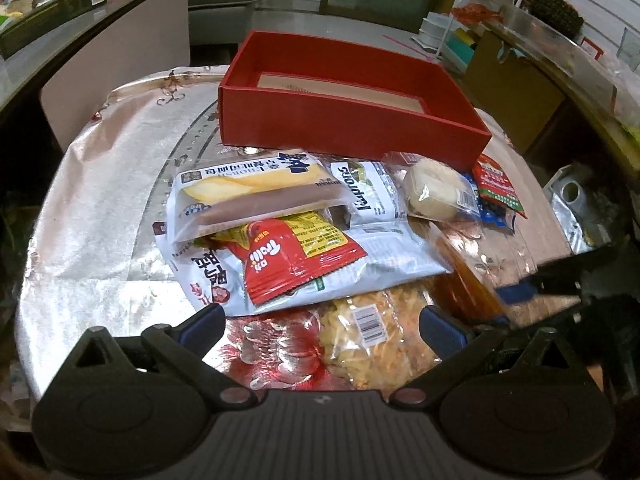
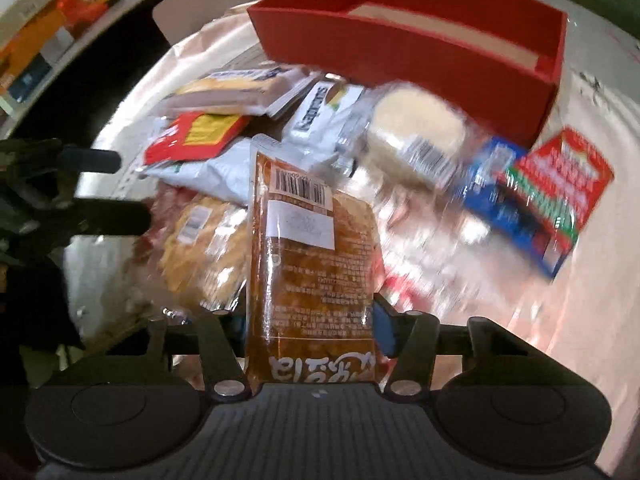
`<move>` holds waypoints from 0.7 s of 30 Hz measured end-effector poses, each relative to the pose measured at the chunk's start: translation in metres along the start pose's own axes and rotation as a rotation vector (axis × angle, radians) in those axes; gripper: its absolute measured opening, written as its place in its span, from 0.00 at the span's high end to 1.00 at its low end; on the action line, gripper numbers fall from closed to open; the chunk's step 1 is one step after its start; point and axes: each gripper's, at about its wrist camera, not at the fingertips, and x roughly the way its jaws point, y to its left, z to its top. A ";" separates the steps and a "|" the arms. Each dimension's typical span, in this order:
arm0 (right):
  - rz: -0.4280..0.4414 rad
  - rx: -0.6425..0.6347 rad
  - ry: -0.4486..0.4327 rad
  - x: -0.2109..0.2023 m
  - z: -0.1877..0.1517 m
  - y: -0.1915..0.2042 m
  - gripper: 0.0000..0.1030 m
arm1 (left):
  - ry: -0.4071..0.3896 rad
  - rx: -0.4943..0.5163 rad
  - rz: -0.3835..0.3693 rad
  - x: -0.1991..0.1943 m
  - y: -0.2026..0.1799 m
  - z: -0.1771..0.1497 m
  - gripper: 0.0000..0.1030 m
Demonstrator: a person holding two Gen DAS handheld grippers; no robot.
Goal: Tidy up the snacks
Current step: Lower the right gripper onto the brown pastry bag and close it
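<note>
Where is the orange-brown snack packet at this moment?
In the right wrist view, the orange-brown packet is clamped in the right gripper, in front of the red box.

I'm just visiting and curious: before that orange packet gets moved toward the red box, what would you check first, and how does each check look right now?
1. Right gripper holds the orange packet: ok, its fingers are closed on the packet's sides.
2. Packet lifted free of the pile: cannot tell; the right wrist view is blurred.
3. Red box open, with room: ok, no lid, and the brown floor that shows is bare.
4. Path to the box: not ok for a low slide; the round pastry and the white Kaprons packet lie between, so lift over.
5. Left gripper out of the way: ok, open, holding nothing, over the noodle snack bag.
</note>
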 end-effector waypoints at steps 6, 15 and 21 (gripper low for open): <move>-0.021 0.006 -0.029 0.004 0.002 0.005 0.32 | 0.008 0.017 0.008 0.003 -0.003 -0.002 0.04; 0.114 0.099 -0.089 0.012 0.004 -0.007 0.00 | 0.022 0.018 -0.010 0.004 -0.004 -0.003 0.04; 0.148 0.291 -0.111 0.008 0.007 -0.025 0.09 | 0.037 0.006 -0.012 0.007 -0.003 -0.003 0.04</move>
